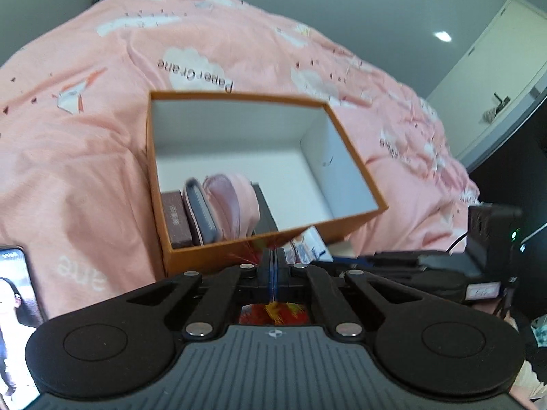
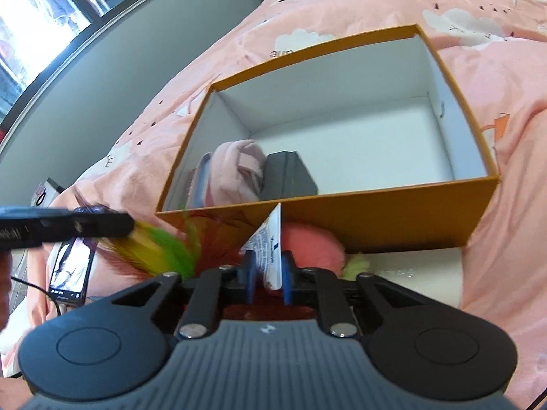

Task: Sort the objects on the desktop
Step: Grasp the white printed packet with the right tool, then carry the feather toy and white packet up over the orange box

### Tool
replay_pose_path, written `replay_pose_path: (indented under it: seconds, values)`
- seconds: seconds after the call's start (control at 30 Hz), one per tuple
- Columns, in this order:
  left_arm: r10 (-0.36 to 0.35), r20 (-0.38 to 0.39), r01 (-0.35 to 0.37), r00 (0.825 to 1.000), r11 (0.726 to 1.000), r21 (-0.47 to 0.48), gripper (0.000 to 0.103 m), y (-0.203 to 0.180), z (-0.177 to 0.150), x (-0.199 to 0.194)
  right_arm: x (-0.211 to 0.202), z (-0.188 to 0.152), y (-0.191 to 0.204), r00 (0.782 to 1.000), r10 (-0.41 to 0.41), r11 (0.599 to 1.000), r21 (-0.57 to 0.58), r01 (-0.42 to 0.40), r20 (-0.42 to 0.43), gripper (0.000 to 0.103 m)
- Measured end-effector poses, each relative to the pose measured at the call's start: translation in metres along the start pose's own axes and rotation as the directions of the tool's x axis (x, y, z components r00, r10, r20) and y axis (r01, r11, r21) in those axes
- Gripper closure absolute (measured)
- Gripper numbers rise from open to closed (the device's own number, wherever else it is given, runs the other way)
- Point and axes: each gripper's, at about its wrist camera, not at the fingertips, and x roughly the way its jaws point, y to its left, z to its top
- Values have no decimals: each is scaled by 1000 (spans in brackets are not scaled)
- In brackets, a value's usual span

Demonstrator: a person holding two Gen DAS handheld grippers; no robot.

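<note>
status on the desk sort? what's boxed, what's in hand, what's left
Done: the orange box already holds a pink pouch, a dark case and, in the left wrist view, a brown box, all packed at one end. In hand: left gripper is shut on a feathered item; right gripper is shut on a white packet. Both are outside the box. Left: a pink round object beside it.

Pink quilt (image 1: 85, 143) on bed, grey wall (image 1: 359, 3), window (image 2: 41, 10).
</note>
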Motion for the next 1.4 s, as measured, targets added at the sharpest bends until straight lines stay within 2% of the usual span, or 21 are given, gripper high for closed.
replay_pose_path:
  seconds: [0.03,0.13,0.23,0.37,0.43,0.53,0.63,0.7,0.73,0.77,0.83,0.87,0.97,1.17,1.4]
  values:
    - [0,10,0,1000,1000,5,103,-1,1,-3,0,0,3,1000,0,1000,-11,0,2,94]
    - [-8,14,8,1000,1000,21,103,-3,2,-7,-2,0,8,1000,9,1000,-27,-9,10,97]
    - [-14,-23,15,1000,998,64,100,-9,-2,-5,-3,-1,10,1000,11,999,-34,-11,12,97]
    - [30,-62,-24,998,994,104,57,-20,-10,9,-4,-3,11,1000,12,999,-31,-12,11,98]
    - [21,-83,-10,996,991,136,44,-28,-14,17,-5,-3,10,1000,11,1000,-28,-11,12,98]
    - [24,-107,-4,994,983,183,43,-39,-20,28,-5,-4,8,1000,13,1000,-17,-13,13,97]
    - [67,-105,-45,992,979,201,43,-43,-24,40,-4,-5,6,1000,18,1000,-6,-18,14,97]
    - [94,-101,-73,990,978,196,44,-42,-25,48,-4,-5,6,1000,21,1000,-5,-21,15,97]
    - [103,-103,-82,989,978,190,51,-41,-26,52,-4,-5,6,1000,22,1000,-7,-22,15,97]
    - [106,-105,-86,989,980,181,66,-39,-26,55,-4,-6,6,1000,23,1000,-8,-23,15,97]
    - [103,-114,-85,988,984,157,78,-33,-26,59,-4,-6,6,1000,23,1000,-6,-23,16,97]
    - [101,-115,-83,988,985,148,91,-31,-26,60,-4,-6,5,1000,23,1000,-4,-23,16,97]
    - [85,-110,-71,990,990,125,102,-26,-27,59,-4,-7,4,999,28,1000,4,-28,17,97]
    - [19,-52,-16,998,998,63,103,-21,-21,37,-14,-6,7,999,27,1000,5,-27,47,99]
    - [-31,34,30,999,999,32,103,-22,-4,-2,-52,2,19,989,32,999,-11,-31,142,100]
